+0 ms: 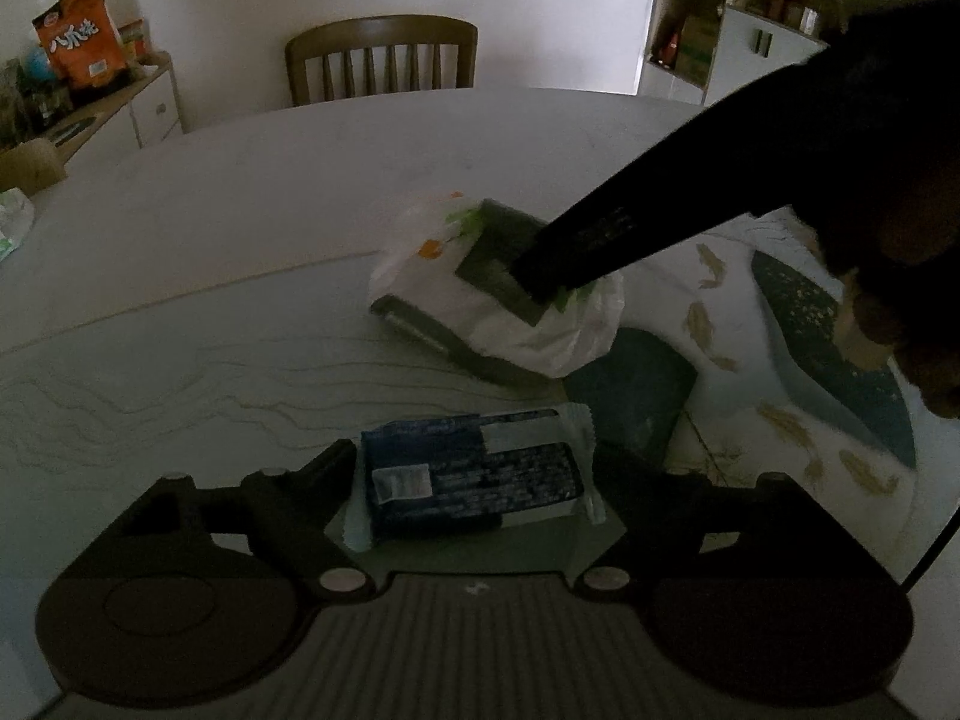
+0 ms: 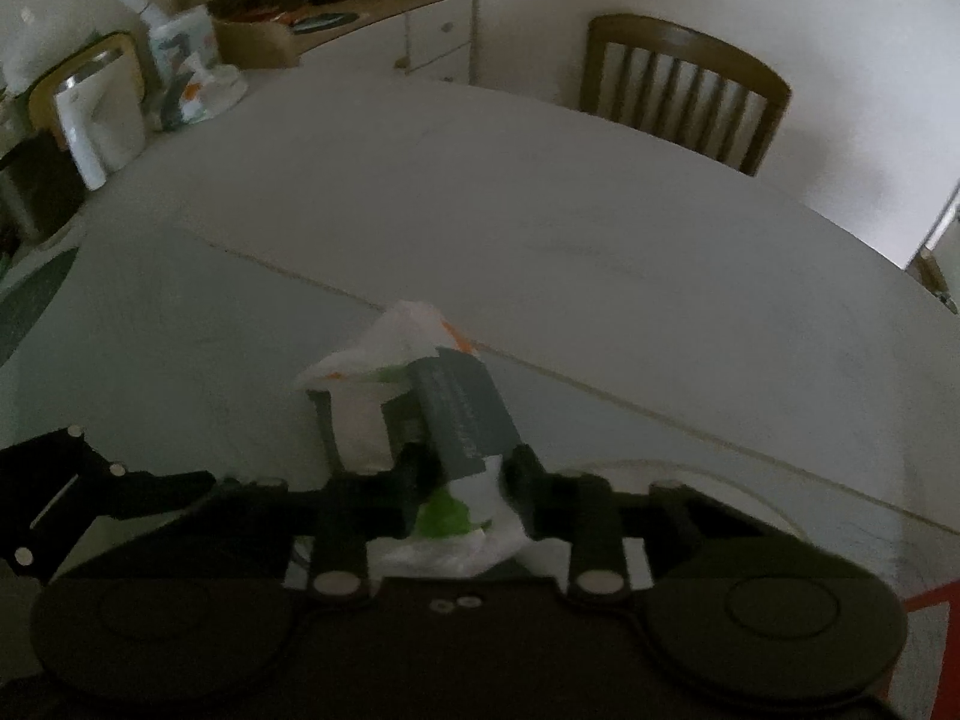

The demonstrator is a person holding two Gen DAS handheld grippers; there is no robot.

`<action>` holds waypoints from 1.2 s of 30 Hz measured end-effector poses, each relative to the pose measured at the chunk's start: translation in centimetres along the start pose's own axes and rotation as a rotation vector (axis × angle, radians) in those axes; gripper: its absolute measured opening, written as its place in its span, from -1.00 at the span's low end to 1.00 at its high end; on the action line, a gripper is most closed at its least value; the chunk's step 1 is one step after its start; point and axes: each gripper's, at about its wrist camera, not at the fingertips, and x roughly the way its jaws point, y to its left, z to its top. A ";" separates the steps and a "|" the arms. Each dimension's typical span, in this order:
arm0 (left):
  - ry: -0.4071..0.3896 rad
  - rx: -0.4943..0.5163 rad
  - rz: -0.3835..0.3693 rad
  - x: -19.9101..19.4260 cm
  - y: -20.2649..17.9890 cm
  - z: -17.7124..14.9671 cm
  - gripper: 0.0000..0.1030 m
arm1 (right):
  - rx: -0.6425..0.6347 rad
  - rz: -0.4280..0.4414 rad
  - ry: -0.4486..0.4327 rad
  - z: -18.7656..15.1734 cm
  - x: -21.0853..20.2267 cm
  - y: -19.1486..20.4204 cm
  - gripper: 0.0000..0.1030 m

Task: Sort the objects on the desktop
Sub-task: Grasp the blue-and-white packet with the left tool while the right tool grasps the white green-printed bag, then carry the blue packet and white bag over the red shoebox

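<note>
Low in the centre of the left wrist view, your left gripper (image 1: pixel 480 480) stands spread with a dark blue snack packet (image 1: pixel 474 474) lying flat between its fingers; the packet has crimped pale ends, a barcode label and white print, and you cannot tell whether the pads touch it. Above it, mid-frame, a white plastic bag (image 1: pixel 510 300) printed green and orange lies on the pale table (image 1: pixel 240 228), wrapped partly around a flat grey box (image 1: pixel 498 258). Your right gripper (image 1: pixel 540 282) reaches in from the upper right and its dark tips sit on that box. A placemat (image 1: pixel 798 360) with leaf patterns fills the right side, and a wooden chair (image 1: pixel 384 57) stands at the top.

Low in the centre of the right wrist view, your right gripper (image 2: pixel 465 474) is clenched on the grey box (image 2: pixel 462 414) and the crumpled bag (image 2: pixel 396 336) around it. A white kettle (image 2: pixel 96 120) stands at upper left.
</note>
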 end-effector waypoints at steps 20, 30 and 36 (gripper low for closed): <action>-0.002 -0.042 -0.017 -1.5 0.9 -0.2 0.31 | 0.070 -0.076 -0.010 -4.0 -5.0 -3.8 -0.99; 0.010 -0.068 -0.015 -2.1 0.7 -0.6 0.29 | 0.108 -0.052 -0.017 -6.5 -8.3 -3.9 -0.99; 0.003 -0.076 -0.017 -3.1 0.2 -1.0 0.29 | 0.127 -0.040 -0.013 -8.2 -10.1 -4.2 -0.99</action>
